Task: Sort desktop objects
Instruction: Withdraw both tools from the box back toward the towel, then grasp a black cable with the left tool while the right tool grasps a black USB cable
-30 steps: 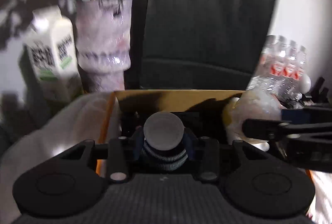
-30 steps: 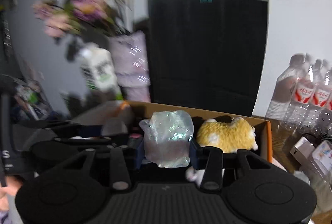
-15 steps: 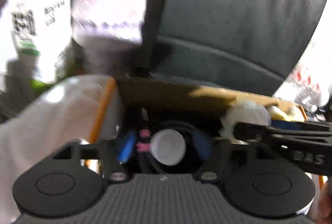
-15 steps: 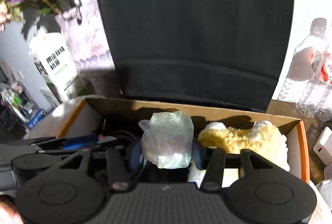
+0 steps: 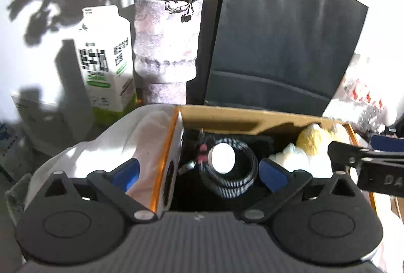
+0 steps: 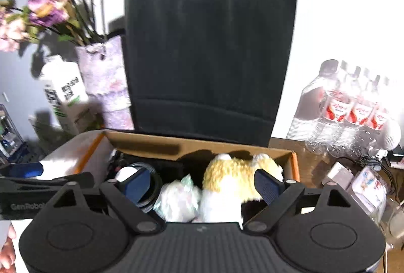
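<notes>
Left gripper [image 5: 198, 170] and right gripper [image 6: 203, 183] above the cardboard box [image 6: 151, 142], both with jaws opening wide and pads pressing on nothing. In the left wrist view a coiled striped cable [image 5: 233, 185] with a white round cap [image 5: 223, 158] lay in the box between, but clear of, the blue pads [image 5: 125, 170]. In the right wrist view a crumpled translucent wrapper [image 6: 176, 201] and a yellow-and-white plush toy [image 6: 232, 178] lay in the box beneath the open fingers; their lower parts were hidden by the gripper body. The box's near wall was cut off in both views. Behind stood a black paper bag [image 6: 209, 58], a vase [image 5: 166, 45] of flowers, a carton [image 5: 104, 58] and a pack of water bottles [image 6: 341, 108]; small items at the right edge were too blurred to identify
</notes>
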Tool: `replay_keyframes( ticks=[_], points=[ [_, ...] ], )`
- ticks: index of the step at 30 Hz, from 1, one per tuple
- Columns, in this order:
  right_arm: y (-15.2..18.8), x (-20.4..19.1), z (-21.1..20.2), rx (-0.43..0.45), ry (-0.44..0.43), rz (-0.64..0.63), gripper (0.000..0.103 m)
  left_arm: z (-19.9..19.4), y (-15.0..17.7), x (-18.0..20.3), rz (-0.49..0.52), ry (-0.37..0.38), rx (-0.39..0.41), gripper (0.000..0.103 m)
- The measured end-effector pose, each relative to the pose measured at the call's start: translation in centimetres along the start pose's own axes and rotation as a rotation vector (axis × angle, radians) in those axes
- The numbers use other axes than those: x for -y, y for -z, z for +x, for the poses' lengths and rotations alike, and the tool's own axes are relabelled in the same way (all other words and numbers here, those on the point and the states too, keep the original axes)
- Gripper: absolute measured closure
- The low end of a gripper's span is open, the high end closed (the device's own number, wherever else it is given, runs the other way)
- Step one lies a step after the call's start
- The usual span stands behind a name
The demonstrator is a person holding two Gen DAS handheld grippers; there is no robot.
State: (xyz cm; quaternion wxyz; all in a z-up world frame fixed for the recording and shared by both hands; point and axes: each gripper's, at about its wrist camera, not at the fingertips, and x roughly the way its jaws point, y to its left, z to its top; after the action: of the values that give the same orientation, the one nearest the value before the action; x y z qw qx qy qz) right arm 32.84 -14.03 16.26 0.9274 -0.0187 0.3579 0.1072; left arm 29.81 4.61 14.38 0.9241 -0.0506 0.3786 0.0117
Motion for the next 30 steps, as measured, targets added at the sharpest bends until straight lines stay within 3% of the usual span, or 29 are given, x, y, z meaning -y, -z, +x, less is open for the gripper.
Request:
replay_keyframes(
  ticks=[5, 8, 14, 19, 21, 24, 30],
  points=[
    [3.4, 0.7, -3.6, 0.025, 0.009, -0.015, 0.011, -4.0, 3.2, 0.7, 0.07, -0.013, 0.044, 0.0],
    [5.9, 1.6, -5.6, 0.051, 0.002, -0.001, 0.011, -6.9, 6.3, 1.4, 0.137, 0.039, 0.113, 0.0],
    [12.4, 2.5, -11.6, 0.103, -0.06, 0.009, 0.011, -12.5, 14.4, 1.3, 0.183, 0.092, 0.2, 0.0],
    [19.9, 3.1, -17.6, 0.197, -0.126, 0.024, 0.005, -18.2, 22.7, 1.1, 0.182, 0.106, 0.344, 0.0],
    [23.0, 2.7, -19.3, 0.216, -0.12, 0.004, 0.005, -19.8, 25.4, 1.4, 0.181, 0.084, 0.401, 0.0],
    [26.9, 1.8, -21.1, 0.253, -0.075, -0.038, 0.005, -21.3, 28.6, 2.0, 0.181, 0.032, 0.413, 0.0],
    [33.5, 0.4, -24.5, 0.318, -0.028, -0.051, 0.004, -23.9, 33.9, 2.5, 0.205, 0.031, 0.442, 0.0]
  ],
)
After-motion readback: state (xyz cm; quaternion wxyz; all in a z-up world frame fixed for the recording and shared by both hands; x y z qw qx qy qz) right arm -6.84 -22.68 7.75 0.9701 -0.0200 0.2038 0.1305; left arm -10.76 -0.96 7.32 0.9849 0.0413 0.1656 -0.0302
